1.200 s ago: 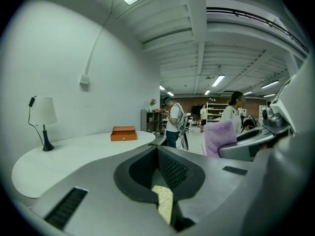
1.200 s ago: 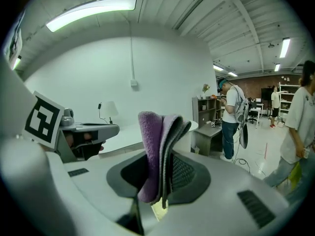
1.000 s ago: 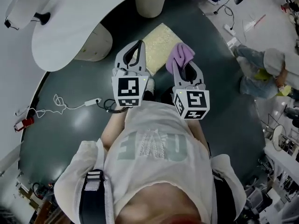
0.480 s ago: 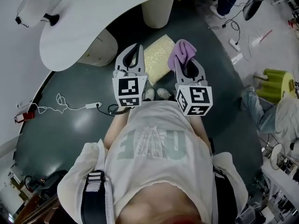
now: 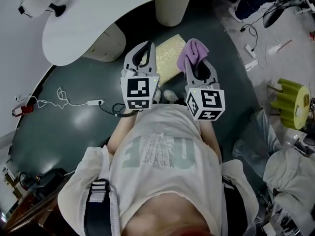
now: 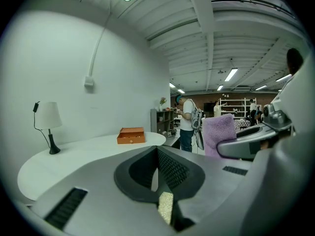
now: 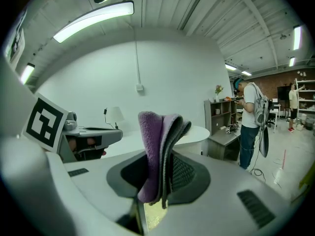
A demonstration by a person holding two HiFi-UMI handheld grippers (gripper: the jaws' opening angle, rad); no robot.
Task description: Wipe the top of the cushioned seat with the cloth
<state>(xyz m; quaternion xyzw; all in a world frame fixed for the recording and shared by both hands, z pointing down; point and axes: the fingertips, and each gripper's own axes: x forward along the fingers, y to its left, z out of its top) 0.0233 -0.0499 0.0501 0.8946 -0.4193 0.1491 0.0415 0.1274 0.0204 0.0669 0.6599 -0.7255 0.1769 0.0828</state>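
Dark green floor (image 5: 74, 132) fills the head view beside a curved white table (image 5: 98, 23), and the yellow cushioned seat (image 5: 170, 50) lies low ahead of you, partly behind both tools. Your right gripper (image 5: 196, 62) pinches the purple cloth (image 5: 194, 49) above the seat's right edge, while your left gripper (image 5: 148, 45) has its jaws drawn together on nothing. By my reading no wiping has begun: the cloth is held high and bunched, well off the seat. From the left gripper view, its jaws meet with only a slit, a sliver of seat (image 6: 165, 205) showing below and the table and lamp (image 6: 48, 119) beyond. From the right gripper view, the folded cloth (image 7: 160, 151) stands upright, clamped between the jaws, pointing out level rather than down.
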